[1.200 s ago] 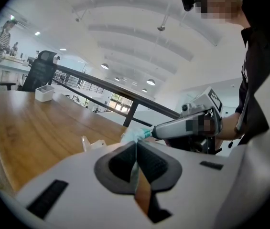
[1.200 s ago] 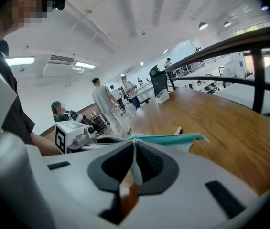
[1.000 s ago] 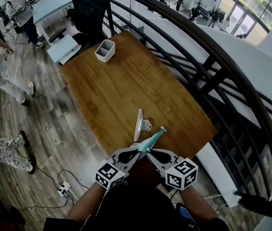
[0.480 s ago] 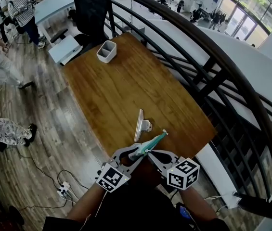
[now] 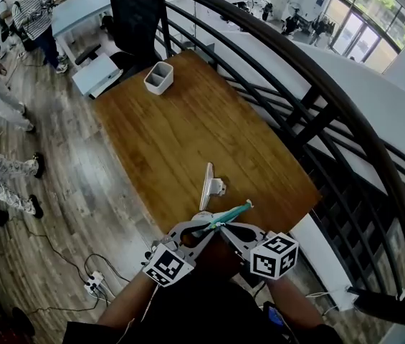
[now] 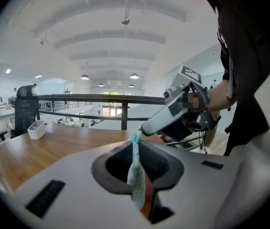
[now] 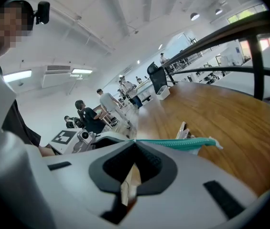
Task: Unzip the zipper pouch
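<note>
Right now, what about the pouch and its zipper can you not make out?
- Zipper pull: right gripper view, hidden where the right tool grips the teal zipper pouch.
- Pouch's lower end: left gripper view, sunk between the jaws of the left tool.
- How far the zipper is open: head view, too small, edge-on.

A clip [image 5: 210,183] blocks the table [image 5: 188,120] just beyond the zipper pouch [image 5: 228,215].
</note>
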Available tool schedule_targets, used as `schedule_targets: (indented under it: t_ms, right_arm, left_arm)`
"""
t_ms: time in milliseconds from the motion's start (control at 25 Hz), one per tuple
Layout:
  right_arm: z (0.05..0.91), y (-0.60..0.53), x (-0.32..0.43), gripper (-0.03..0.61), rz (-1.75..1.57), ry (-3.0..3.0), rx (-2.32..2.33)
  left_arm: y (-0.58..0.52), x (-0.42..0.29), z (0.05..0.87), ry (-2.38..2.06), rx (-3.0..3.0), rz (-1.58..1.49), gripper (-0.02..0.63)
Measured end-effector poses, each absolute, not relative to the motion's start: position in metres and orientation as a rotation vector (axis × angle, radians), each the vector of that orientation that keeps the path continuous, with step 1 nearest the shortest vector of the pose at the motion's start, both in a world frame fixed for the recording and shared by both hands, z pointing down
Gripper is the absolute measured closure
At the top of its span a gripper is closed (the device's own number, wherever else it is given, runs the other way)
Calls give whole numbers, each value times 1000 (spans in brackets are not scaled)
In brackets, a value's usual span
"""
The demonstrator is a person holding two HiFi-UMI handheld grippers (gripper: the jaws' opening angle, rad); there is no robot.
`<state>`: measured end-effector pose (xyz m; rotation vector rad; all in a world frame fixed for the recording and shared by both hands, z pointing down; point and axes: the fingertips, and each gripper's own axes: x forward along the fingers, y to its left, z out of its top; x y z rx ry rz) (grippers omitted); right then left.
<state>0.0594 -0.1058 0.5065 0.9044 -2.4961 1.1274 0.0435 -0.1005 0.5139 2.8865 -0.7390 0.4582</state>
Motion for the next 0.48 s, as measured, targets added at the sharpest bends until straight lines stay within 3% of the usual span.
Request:
schedule_targets:
  t_ms: [480]
  right_arm:
    - [512, -105, 60, 583, 1296, -2492, 814]
  left_arm:
    - [-95, 36, 516, -734, 2911, 500, 582]
